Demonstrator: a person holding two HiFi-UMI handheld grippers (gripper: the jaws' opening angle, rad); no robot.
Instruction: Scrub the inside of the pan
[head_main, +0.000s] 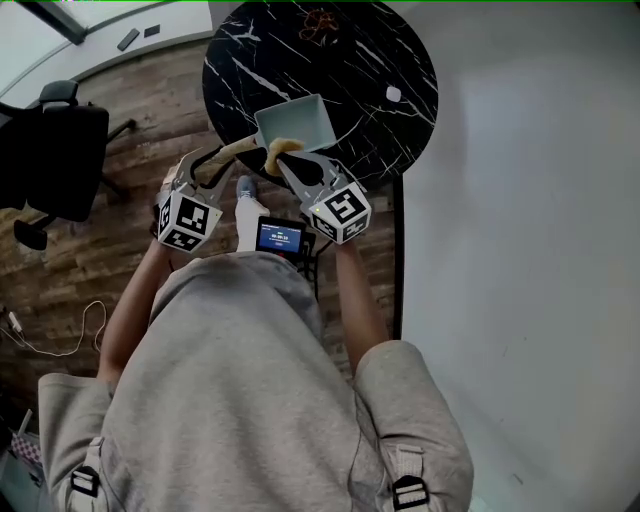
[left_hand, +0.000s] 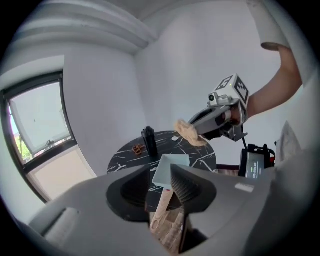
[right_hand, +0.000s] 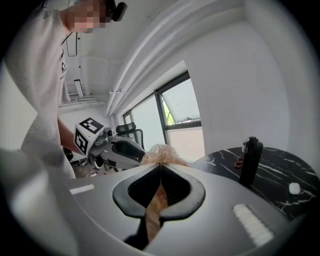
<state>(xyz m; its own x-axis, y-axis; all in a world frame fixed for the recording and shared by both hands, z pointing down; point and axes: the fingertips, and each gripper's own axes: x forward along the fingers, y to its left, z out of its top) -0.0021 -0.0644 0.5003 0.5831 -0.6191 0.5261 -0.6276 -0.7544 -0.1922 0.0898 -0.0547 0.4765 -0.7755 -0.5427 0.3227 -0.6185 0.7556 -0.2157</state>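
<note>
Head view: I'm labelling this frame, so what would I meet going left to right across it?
From the left: black office chair → left hand-held gripper → pan → small white object.

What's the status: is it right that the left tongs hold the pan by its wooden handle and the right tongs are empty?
Not quite. The right tongs are not empty: they are shut on a beige scrubbing pad, as the right gripper view shows. The left tongs do hold the pan by its wooden handle.
</note>
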